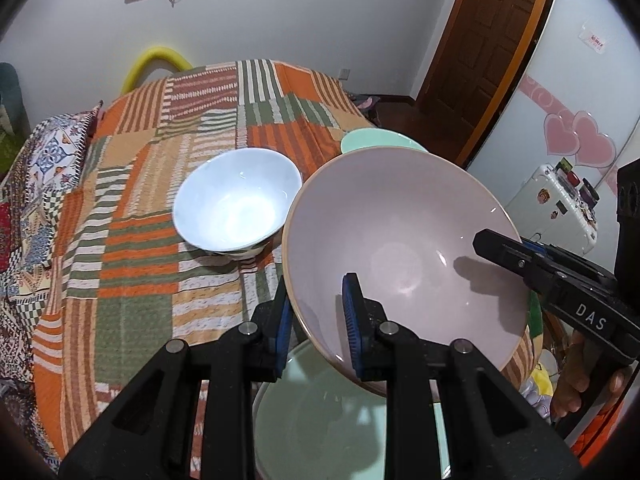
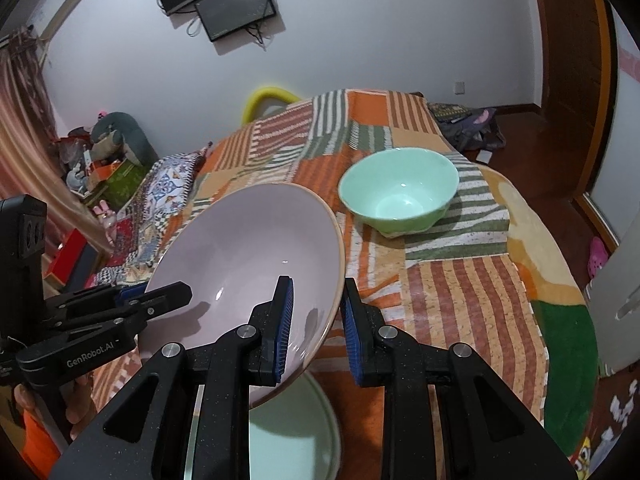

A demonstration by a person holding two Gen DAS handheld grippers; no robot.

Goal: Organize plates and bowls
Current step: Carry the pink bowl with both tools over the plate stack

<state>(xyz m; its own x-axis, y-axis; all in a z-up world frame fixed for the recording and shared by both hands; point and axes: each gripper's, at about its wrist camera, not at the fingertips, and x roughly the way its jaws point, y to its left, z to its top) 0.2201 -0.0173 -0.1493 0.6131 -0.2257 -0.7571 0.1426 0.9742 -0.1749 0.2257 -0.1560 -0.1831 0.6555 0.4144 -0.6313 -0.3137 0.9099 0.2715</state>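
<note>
Both grippers — left gripper [image 1: 318,320] and right gripper [image 2: 318,326] — are clamping opposite rim edges of the tilted pink bowl [image 1: 400,248], which is hanging directly above the pale green plate [image 1: 320,432] — with the white bowl [image 1: 236,200] lying beyond it on the patchwork cloth [image 1: 160,184].

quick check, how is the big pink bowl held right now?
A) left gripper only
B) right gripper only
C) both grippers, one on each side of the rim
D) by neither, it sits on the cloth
C: the left gripper clamps the pink bowl at one side of its rim and the right gripper clamps the opposite side, with the bowl tilted above a pale green plate.
</note>
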